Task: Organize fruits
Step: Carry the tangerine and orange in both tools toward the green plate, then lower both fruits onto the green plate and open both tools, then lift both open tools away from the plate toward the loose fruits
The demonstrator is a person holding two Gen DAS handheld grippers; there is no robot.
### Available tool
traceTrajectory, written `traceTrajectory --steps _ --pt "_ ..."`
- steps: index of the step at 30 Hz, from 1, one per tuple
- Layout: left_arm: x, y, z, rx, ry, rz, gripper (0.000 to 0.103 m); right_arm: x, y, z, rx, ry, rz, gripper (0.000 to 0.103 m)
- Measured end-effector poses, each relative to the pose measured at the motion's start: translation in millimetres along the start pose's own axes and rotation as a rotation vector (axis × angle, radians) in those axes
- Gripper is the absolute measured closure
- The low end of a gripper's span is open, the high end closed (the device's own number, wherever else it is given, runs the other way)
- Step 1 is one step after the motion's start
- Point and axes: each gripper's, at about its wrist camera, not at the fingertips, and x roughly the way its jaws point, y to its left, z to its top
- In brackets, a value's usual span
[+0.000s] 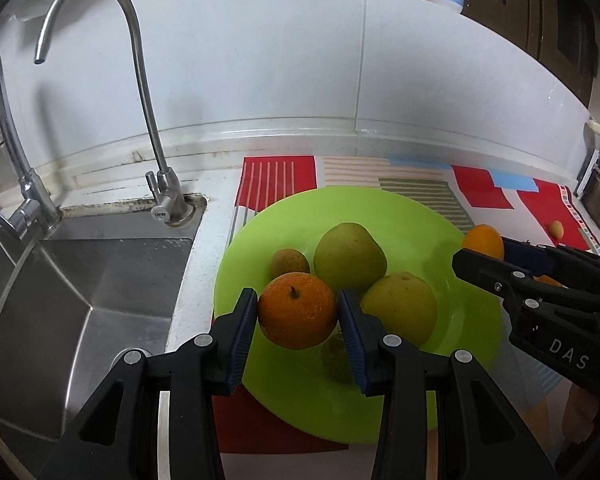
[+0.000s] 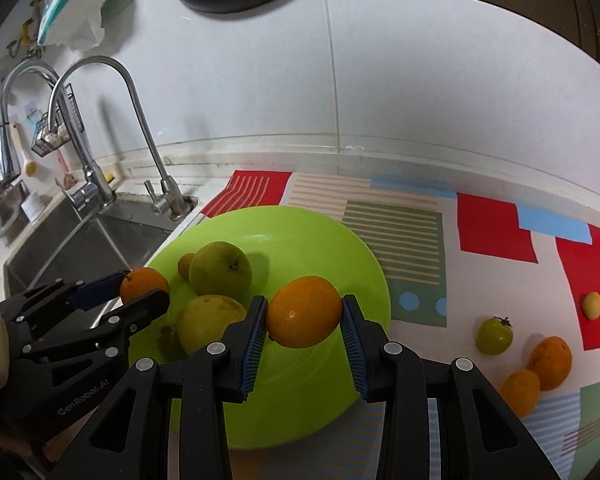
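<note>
The sink (image 1: 84,288) with its curved tap (image 1: 140,92) takes up the left of the counter, and just to its right, on the patterned mat (image 2: 496,232), stands the green plate (image 2: 324,240) that the fruit is being gathered on. At the plate's left edge the left gripper (image 1: 297,309) has its blue pads pressed on either side of a rough-skinned orange (image 1: 297,311), stem end up, jaws only part open because the fruit fills them; it hangs above the plate's near-left part, over a small dark fruit half hidden below it. In the middle of the plate rest two green pears (image 1: 350,258), touching or nearly so, with a small brownish fruit (image 1: 290,262) just behind the left gripper's load. Further right the right gripper (image 2: 304,312) is clamped in the same way on a smoother orange (image 2: 304,311), held over the plate's bare right half. The coming move, I judge, turns on what lies straight below each load: the right one has bare plate under it and can go down freely, while the left must set down beside the pears and clear of the fruit under it. To the right of the plate, on the mat, a green tomato (image 2: 494,335), two more oranges (image 2: 550,362) and a small yellow fruit (image 2: 592,306) are left to fetch, all nearer the right gripper
</note>
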Motion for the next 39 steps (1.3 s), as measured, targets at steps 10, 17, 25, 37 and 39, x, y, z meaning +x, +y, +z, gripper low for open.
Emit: traceTrajectory --steps 10,17,25,37,39 --pt "-16 1 4 -0.010 -0.050 0.021 0.048 -6 -2 1 -0.004 -0.028 -0.013 0.058" --pt "-40 -7 2 -0.006 -0.086 0.034 0.041 -32 -4 -5 0.001 -0.071 -0.050 0.047" --pt "-72 -20 -2 0.000 -0.132 0.035 0.034 -68 -10 -13 0.025 -0.131 -0.085 0.033" --pt "-112 -54 -5 0.031 -0.194 0.005 0.028 -121 -30 -29 0.063 -0.217 -0.142 0.032" --pt "-117 -62 -6 0.035 -0.202 -0.005 0.028 -128 -35 -31 0.070 -0.226 -0.151 0.032"
